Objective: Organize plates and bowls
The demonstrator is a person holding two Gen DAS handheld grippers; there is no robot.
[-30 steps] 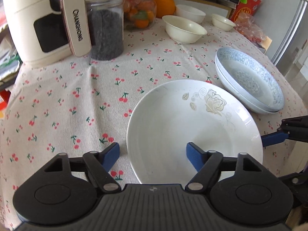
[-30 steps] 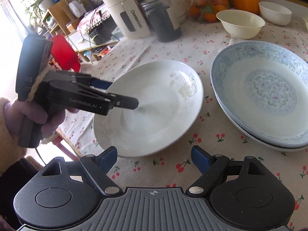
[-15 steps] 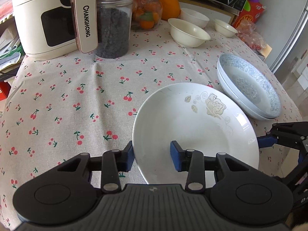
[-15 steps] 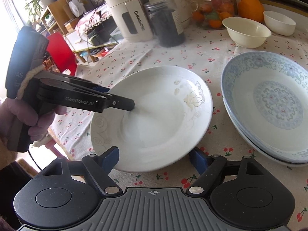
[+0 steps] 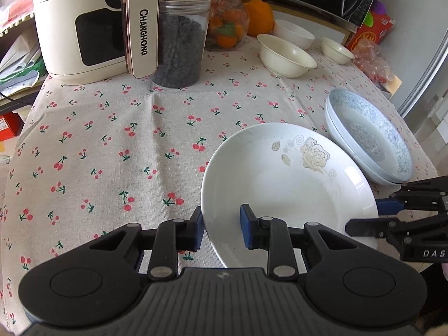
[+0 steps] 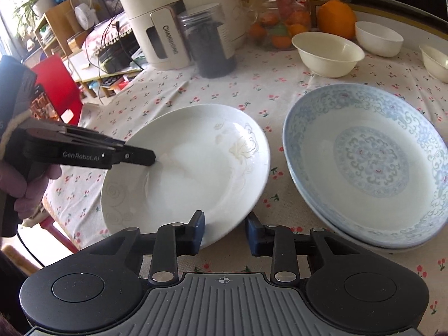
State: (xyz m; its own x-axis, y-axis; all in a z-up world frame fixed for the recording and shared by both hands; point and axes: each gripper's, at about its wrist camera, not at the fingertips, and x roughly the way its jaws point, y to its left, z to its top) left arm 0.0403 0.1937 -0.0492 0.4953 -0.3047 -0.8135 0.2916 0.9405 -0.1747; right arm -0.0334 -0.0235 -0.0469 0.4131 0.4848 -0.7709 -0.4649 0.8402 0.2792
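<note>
Left tool [image 5: 221,225]: jaws have just been closing, now narrow, straddling the rim of the white plate [image 5: 285,184] at its 8 o'clock edge; one pad inside the dish, one outside, clamped on the rim.

Right tool [image 6: 225,231]: jaws have just been closing, narrow, set across the same plate's rim at its 5 o'clock edge in the right wrist view, gripping it.

White plate: shallow, glossy, pale rose motif; lies on the cherry-print tabletop [image 5: 112,145].

Blue-patterned plates [image 6: 369,165]: stack of two, just beside the white plate at 3 o'clock.

Bowls [image 5: 285,56]: three, cream, at 12 o'clock.

Also: air fryer [image 5: 95,25], dark-filled jar [image 5: 182,42], fruit jar [image 5: 226,25].
</note>
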